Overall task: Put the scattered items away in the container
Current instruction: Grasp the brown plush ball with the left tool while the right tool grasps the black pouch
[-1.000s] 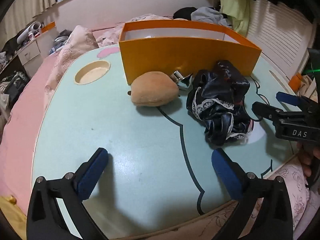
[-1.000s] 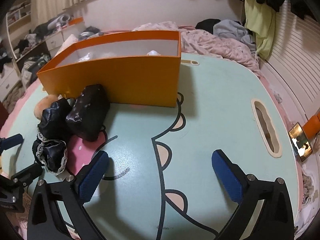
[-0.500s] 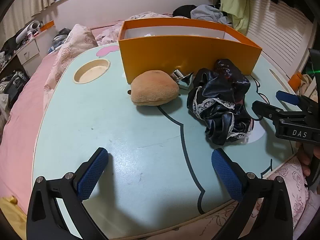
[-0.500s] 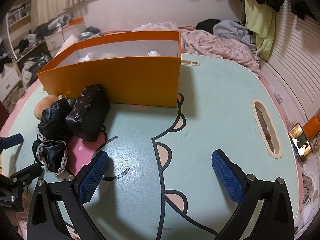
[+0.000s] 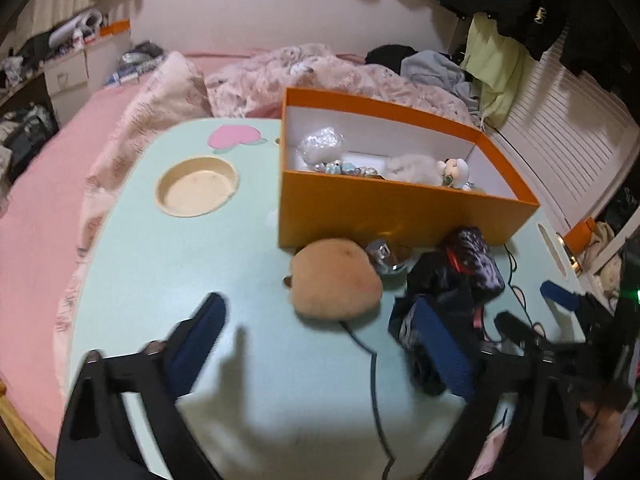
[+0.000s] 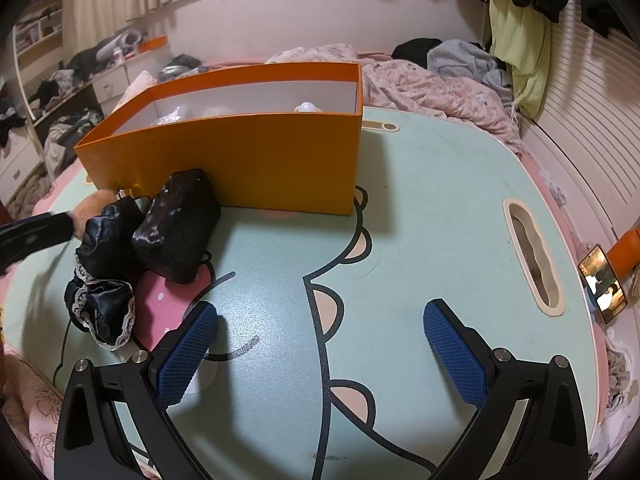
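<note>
several trinkets [image 5: 344, 168] inside orange box [image 5: 384, 208]

Each claw, left claw [image 5: 320, 344] and right claw [image 6: 322, 354], has two black angular arms with silver screws behind the tips and blue cross-hatched pads [image 6: 188, 360] lining the inner fingertip faces.

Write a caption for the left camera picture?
Open left gripper nears a tan plush beside the orange box.
</note>
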{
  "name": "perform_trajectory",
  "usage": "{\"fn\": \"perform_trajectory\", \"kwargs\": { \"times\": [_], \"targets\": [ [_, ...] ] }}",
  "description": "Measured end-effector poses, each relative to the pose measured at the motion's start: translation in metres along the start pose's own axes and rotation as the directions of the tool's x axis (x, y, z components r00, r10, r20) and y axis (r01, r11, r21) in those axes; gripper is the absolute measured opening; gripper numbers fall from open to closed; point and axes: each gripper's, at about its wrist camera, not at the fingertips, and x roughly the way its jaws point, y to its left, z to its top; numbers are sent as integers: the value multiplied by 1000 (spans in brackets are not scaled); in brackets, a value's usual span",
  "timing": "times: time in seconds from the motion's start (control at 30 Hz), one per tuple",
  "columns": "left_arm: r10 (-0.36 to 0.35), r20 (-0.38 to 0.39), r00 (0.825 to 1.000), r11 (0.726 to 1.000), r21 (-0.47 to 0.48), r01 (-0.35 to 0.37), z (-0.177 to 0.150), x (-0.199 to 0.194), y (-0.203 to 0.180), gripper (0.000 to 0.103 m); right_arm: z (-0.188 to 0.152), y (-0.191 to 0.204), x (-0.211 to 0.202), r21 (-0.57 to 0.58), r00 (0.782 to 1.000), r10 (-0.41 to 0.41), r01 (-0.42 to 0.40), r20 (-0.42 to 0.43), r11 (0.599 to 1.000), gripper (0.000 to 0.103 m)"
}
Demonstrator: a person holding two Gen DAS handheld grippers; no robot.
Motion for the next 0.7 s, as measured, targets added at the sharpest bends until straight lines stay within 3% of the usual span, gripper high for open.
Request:
{"fn": "perform_trajectory", "kwargs": {
  "times": [0.2, 0.3, 0.53, 0.7],
  "targets": [
    [41, -7, 999, 996, 75, -40, -1, 21, -10, 46, 0, -1, 0, 1, 1000, 1, -1, 1, 1000, 103],
    [-12, 21, 1000, 999, 45, 12, -9, 7, -3, 45, 0, -1, -1, 6, 1000, 6, -6, 3, 1000, 103],
    [27, 136, 990, 994, 99, -41, -43, -42, -7, 46, 11, -2, -13, 57, 994, 98, -101, 38, 993, 102],
    [28, 124, 992, 992, 121, -43, -51, -38, -10, 46, 39, 28, -29, 24, 973, 215, -218, 83, 976, 102]
  ]
}}
